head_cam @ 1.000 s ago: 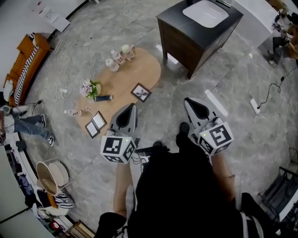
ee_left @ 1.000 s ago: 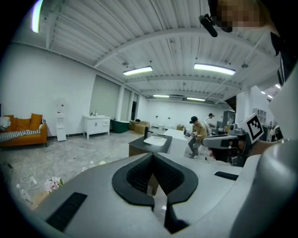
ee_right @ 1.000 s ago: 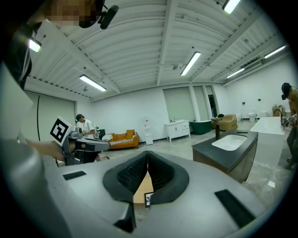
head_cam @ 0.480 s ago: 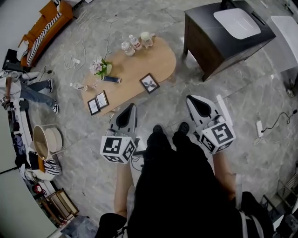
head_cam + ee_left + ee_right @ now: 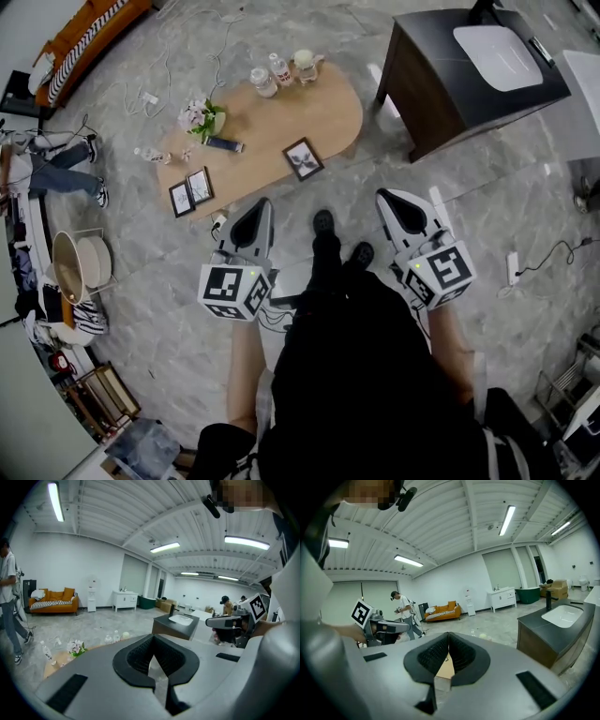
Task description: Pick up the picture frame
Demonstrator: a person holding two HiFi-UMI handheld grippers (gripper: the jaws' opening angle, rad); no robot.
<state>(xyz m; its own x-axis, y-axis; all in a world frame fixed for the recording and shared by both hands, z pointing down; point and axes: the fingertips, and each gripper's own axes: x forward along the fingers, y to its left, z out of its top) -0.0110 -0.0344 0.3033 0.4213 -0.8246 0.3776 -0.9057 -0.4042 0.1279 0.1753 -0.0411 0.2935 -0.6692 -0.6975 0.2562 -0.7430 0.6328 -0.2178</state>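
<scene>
Head view: the small dark-rimmed picture frame [image 5: 303, 157] lies flat near the oval light-wood table's [image 5: 323, 103] near edge. Left gripper view: the left gripper [image 5: 152, 638] is pressed together and empty, short of that table. Right gripper view: the right gripper [image 5: 448, 638] is likewise closed on nothing, so spread one before reaching the table and pinch the frame's rim.

The person holds both grippers out ahead of the torso, side by side and well apart, each pointing toward the far side and tilted slightly down. The left gripper [image 5: 263, 203] has its jaws closed tip to tip with nothing between them. The right gripper [image 5: 382, 197] is closed and empty as well. The bare left forearm [image 5: 246, 361] and right forearm [image 5: 450, 347] run back from the grippers' marker cubes to the body.
</scene>
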